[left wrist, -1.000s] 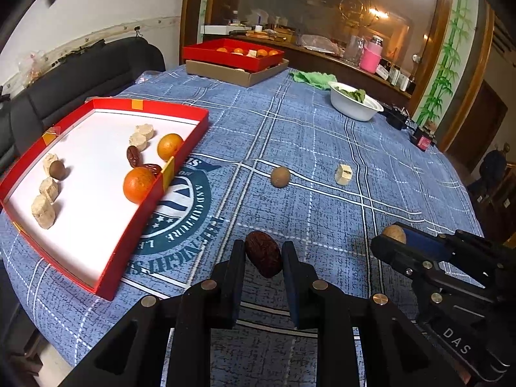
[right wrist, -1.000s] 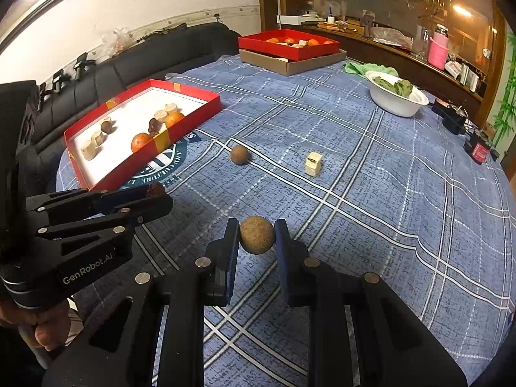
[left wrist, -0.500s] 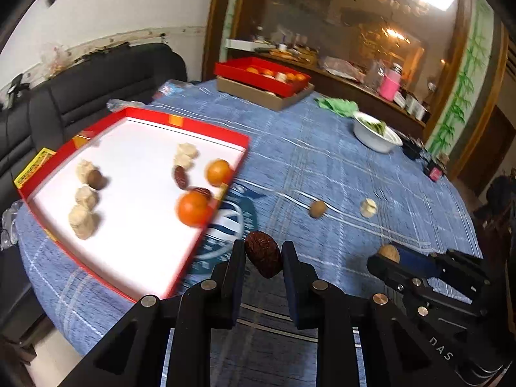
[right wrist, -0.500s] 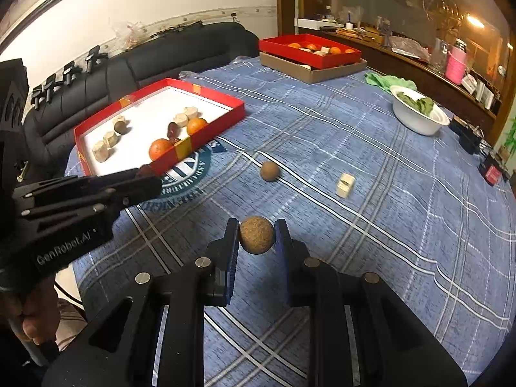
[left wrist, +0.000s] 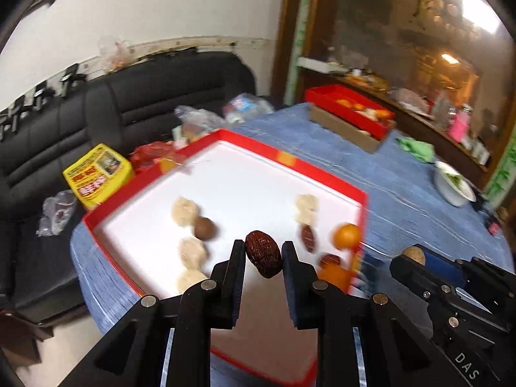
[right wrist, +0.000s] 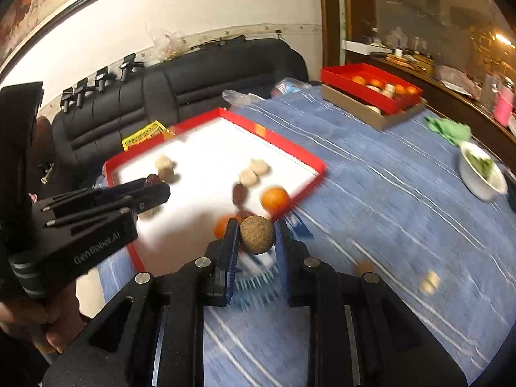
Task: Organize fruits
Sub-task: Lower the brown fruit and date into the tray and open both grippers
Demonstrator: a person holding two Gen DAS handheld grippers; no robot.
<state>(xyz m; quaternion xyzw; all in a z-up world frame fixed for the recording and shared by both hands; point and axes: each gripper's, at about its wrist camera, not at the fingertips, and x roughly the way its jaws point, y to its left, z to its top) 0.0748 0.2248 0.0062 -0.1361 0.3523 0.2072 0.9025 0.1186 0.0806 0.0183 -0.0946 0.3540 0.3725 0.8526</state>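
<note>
Clamping a wrinkled dried red date [left wrist: 262, 254] between its two fingers, the left hand-held gripper [left wrist: 262, 258] hangs above the white floor of the red tray [left wrist: 335, 179]. The right hand-held gripper [right wrist: 257, 237] is closed on a rough tan round fruit [right wrist: 256, 234], poised over the tray's near corner, where oranges [right wrist: 275, 200], dates and pale lumps lie on the tray floor. The tray sits on the blue plaid table [right wrist: 387, 200]

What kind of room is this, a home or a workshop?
Most likely a home living or dining room: a black sofa stands by the wall, a blue checked cloth covers the table, and a cluttered wooden sideboard stands behind it.
</note>
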